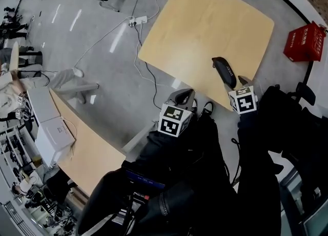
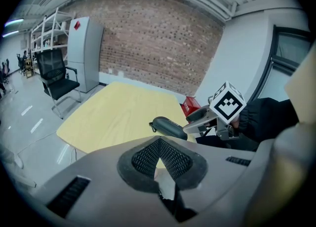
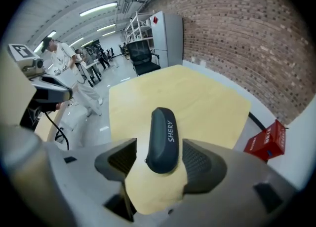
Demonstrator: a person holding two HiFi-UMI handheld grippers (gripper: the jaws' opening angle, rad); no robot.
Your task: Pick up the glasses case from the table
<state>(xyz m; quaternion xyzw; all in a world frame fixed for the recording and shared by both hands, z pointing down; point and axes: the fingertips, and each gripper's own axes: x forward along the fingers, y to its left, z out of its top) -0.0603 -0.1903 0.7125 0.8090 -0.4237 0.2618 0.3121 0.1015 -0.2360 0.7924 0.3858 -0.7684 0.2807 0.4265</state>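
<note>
Head view: I'm looking steeply down at a light wood table (image 1: 205, 24) with rounded corners, standing on a shiny grey floor (image 1: 97, 40).
Glasses case: the dark glasses case (image 1: 224, 71) lies flat on the table, near the edge closest to me. It has white "SHERY" lettering on its lid and nothing else shares the tabletop.
Right gripper: my right gripper (image 3: 158, 159) points down at the table with its fingers well apart. The case sits lengthwise between them with one end toward me. There's bare wood between the left pad and the case, so I'm not squeezing it.
Left gripper: my left gripper (image 2: 160, 158) has its fingers closed together with nothing between them. It's just off the table's near edge, beside the right one.
Floor stuff: a white power strip (image 1: 138, 20) lies by the table's far corner and its cable (image 1: 146, 71) runs along the floor.
Walls: a brick wall (image 3: 247, 33) runs behind the table, with a red box (image 1: 305, 42) on the floor near it.
Room: a black office chair (image 2: 57, 75) and a tall grey cabinet (image 2: 84, 53) stand past the table.
Off to my left: a second wooden table (image 1: 87, 148) with a white box (image 1: 51, 132) on it.
</note>
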